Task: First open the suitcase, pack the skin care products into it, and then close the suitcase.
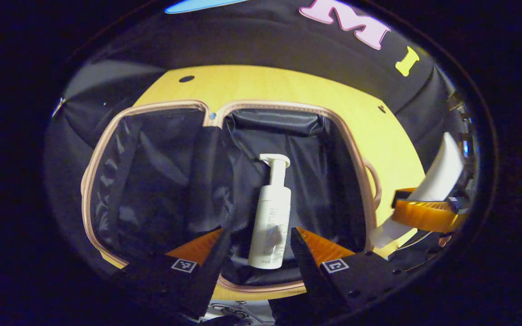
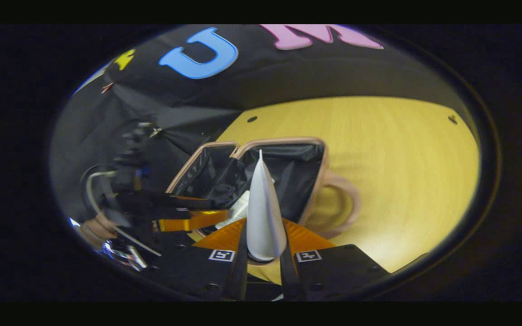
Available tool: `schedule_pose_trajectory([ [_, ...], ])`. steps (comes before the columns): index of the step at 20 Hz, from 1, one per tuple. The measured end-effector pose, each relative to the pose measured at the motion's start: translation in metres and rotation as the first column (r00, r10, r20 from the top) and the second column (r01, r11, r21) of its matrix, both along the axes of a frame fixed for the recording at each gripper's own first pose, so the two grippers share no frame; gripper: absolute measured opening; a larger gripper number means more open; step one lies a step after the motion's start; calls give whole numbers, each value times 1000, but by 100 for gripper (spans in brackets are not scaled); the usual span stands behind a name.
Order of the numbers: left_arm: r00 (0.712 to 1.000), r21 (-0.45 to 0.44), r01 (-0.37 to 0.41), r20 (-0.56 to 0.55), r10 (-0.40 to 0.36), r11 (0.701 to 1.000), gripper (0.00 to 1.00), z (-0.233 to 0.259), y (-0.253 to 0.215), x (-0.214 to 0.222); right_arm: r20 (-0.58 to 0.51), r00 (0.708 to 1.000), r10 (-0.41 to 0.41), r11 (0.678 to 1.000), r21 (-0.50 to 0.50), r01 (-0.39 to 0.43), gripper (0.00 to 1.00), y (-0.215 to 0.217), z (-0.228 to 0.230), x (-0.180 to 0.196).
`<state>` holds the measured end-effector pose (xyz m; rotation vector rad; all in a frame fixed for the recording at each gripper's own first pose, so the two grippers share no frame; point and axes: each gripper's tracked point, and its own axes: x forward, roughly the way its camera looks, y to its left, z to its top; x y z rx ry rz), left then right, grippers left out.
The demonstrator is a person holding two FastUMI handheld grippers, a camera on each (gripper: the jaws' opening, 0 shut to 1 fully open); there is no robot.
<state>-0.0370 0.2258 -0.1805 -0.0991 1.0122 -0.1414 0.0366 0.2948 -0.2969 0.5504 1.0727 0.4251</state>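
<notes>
- My left gripper (image 1: pixel 259 253) is spread wide over the open suitcase (image 1: pixel 107 149). The fingers sit either side of the lower end of the white pump bottle (image 1: pixel 270 217), but neither one is touching it.
- That pump bottle lies flat on the black lining of the right-hand compartment, pump head pointing away from me, base near the front rim.
- My right gripper (image 2: pixel 263 246) is clamped on a white tube (image 2: pixel 263 213) — both fingers press on its fat end and the flat, tapered end sticks straight out ahead of me.
- In the left gripper view the same tube (image 1: pixel 437 181) shows off to the right, held in the right gripper (image 1: pixel 428 213) just past the suitcase's right edge, over the table.
- In the right gripper view I can see my left gripper (image 2: pixel 188 217) at the left, reaching over the suitcase (image 2: pixel 315 181), with a bit of the hand and cable behind it.
- The suitcase lies open on the yellow wooden table (image 1: pixel 265 86) — both halves lined in black, pinkish trim round the rims, and a pinkish handle (image 2: pixel 342 203) sticking out on its right side.
- The left compartment holds nothing I can make out beyond the lining and a strap.
</notes>
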Motion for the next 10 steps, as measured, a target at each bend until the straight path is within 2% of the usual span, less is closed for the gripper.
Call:
schedule_pose_trajectory([
  [2,996,-15,-63,63,63,998,87,27,37,-10,-104,995,-1,999,-32,-2,34,21,-30,3],
  [3,989,-15,-118,86,119,993,88,42,66,-18,-159,987,9,998,-53,-17,34,29,-44,2],
  [4,978,-16,-176,111,177,984,89,54,98,-26,-256,967,13,997,-69,-32,34,43,-62,-3],
  [5,965,-11,-222,138,221,975,89,60,122,-32,-331,943,33,995,-83,-64,41,48,-72,-13],
  [6,955,-12,-259,148,258,966,89,64,145,-39,-371,928,40,991,-107,-85,34,49,-78,-17],
  [8,928,1,-345,149,341,939,89,68,187,-62,-375,927,10,985,-157,-74,35,48,-87,-10],
  [9,917,0,-380,136,376,925,89,67,207,-72,-384,923,-12,983,-176,-60,28,46,-87,-7],
  [10,902,0,-417,125,414,909,89,65,225,-80,-393,919,-28,981,-189,-51,39,46,-87,-7],
])
